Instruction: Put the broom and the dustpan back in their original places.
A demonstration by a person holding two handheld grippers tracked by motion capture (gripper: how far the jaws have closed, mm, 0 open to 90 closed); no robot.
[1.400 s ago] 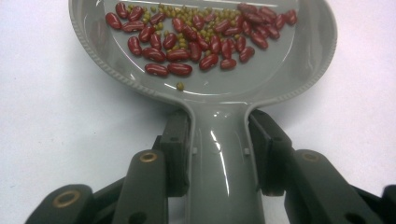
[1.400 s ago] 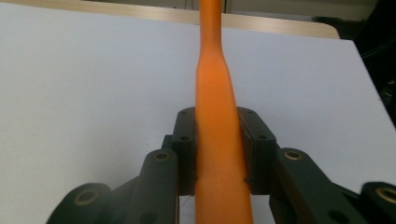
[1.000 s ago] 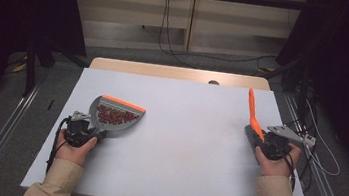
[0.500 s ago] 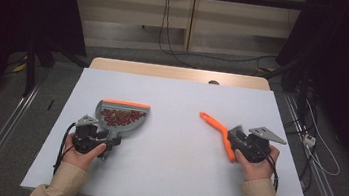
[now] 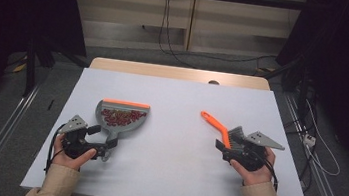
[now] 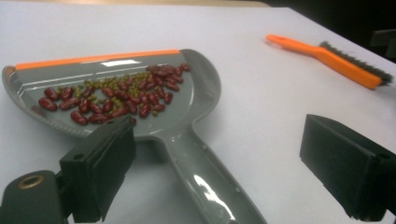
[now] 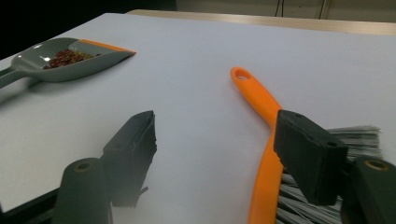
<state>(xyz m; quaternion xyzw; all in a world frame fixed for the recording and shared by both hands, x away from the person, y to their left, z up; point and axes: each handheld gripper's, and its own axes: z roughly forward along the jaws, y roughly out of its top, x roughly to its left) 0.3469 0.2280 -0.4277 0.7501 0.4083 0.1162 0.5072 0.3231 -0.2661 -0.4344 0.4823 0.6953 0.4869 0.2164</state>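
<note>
A grey dustpan (image 5: 122,118) with an orange lip lies flat on the white table (image 5: 167,178), left of centre. It holds several red beans (image 6: 116,100) and small green ones. Its handle (image 6: 201,172) runs between the jaws of my left gripper (image 6: 219,154), which stand wide apart and clear of it. My left gripper (image 5: 107,146) sits at the handle's near end. An orange brush (image 5: 215,127) lies right of centre, bristles toward my right gripper (image 5: 223,147). That right gripper (image 7: 217,140) is open, and the brush handle (image 7: 261,154) passes under its right jaw.
The dustpan (image 7: 65,58) and the brush (image 6: 329,58) lie well apart, with bare table (image 7: 187,56) between them. A wooden strip (image 5: 180,73) borders the table's far edge. Beyond it hang cables (image 5: 164,21) against a wall, with dark floor at both sides.
The brush swung from pointing away to pointing left and now lies on the table with the right jaws open. The dustpan was levelled and set down, and the left jaws opened.
</note>
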